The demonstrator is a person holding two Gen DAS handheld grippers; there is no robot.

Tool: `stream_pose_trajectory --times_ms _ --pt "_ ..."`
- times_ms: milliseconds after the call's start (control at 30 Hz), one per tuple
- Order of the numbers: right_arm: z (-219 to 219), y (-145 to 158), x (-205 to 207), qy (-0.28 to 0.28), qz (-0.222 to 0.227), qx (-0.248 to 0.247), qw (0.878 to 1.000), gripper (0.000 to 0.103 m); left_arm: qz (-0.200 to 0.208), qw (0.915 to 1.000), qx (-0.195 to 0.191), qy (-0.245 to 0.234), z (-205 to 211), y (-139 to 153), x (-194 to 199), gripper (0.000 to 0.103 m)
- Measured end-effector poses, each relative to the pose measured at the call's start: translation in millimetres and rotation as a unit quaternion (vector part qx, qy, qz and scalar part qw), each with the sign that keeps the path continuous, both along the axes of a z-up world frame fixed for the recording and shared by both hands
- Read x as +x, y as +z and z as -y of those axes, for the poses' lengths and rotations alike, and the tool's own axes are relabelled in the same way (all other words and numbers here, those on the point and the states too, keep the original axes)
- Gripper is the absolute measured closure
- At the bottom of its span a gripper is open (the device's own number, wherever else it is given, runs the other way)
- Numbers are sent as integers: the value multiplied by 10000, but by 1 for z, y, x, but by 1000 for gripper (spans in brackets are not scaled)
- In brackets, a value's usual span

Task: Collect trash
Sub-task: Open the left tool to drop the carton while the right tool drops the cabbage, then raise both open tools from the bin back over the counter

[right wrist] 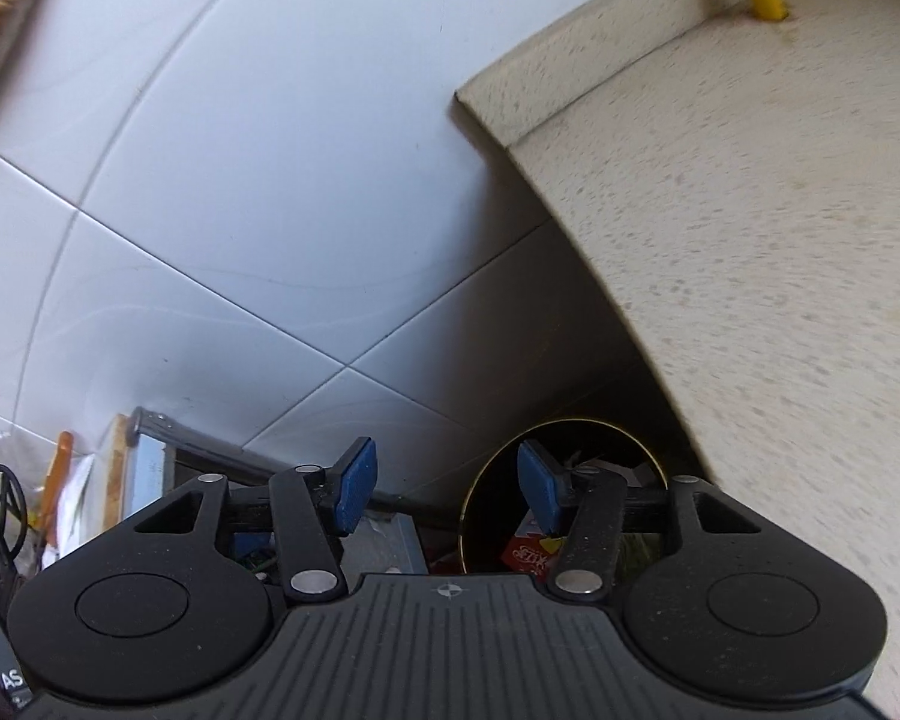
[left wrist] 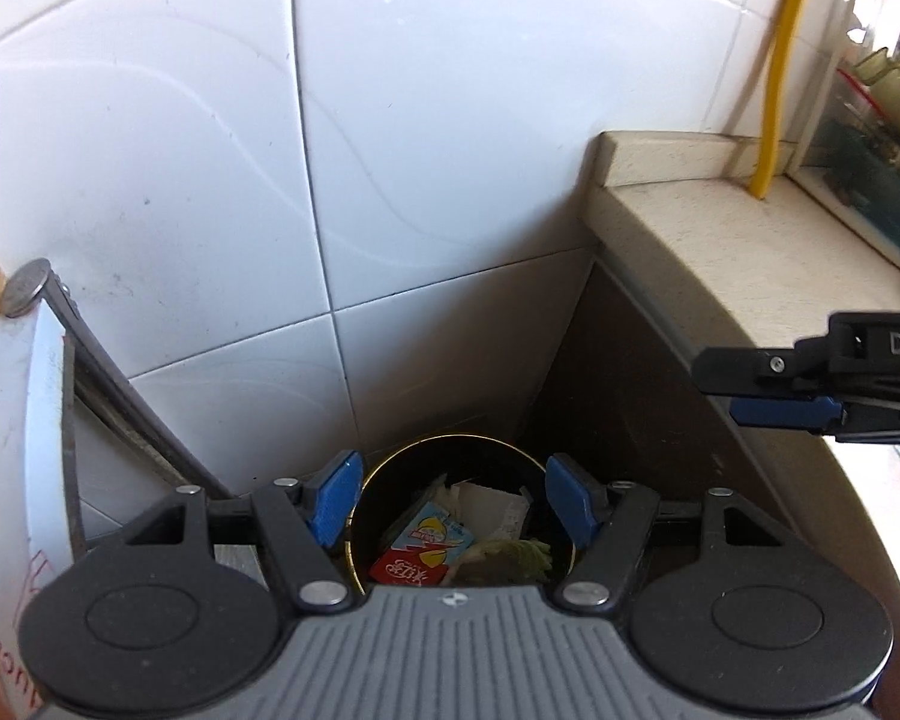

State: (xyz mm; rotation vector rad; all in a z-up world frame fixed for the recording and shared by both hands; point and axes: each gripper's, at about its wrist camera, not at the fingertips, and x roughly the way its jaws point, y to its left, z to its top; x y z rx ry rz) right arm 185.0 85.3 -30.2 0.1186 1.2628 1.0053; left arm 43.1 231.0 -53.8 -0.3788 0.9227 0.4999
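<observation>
**Both grippers empty above the bin**

Where the white tiled wall (left wrist: 426, 138) meets the speckled beige countertop (left wrist: 690, 240), a dark corner drops to the floor, and that is where I am pointing both tools. The round black trash bin (left wrist: 384, 474) with its thin gold rim stands down in that corner, close against the wall and beside the dark cabinet side (left wrist: 624, 384) under the counter. Inside it I can see a red and blue printed carton (left wrist: 417, 549), some white crumpled paper (left wrist: 486, 501) behind it, and a wilted green leaf (left wrist: 519, 555) to the carton's right.

My left gripper (left wrist: 459, 504) hangs right over the bin's mouth, its blue pads (left wrist: 333, 501) spread wide with nothing between them. My right gripper (right wrist: 447, 489) is just as wide apart and empty; from its own camera the bin (right wrist: 492, 480) sits below its right finger. In the left view, that right gripper (left wrist: 768, 390) reaches in over the counter's edge. A yellow pipe (left wrist: 780, 72) runs down the wall to the counter's back.
</observation>
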Motion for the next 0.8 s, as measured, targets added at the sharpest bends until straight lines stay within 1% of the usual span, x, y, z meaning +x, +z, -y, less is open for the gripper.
stream_pose_trajectory --times_ms 400,433,467,700,800 --pt "75 27 -32 -573 231 167 9979 40 153 9977 286 -590 38 27 -24 37" --pt "80 30 -35 -625 252 192 9975 40 170 9973 314 -648 42 30 -25 36" --pt "86 34 -39 -682 272 216 9971 40 191 9968 340 -704 47 32 -27 31" --pt "131 61 -59 -1097 497 360 9921 39 370 9905 457 -1244 79 43 -30 29" --pt "150 70 -65 -1339 570 389 9886 39 419 9873 428 -1473 90 44 -27 29"
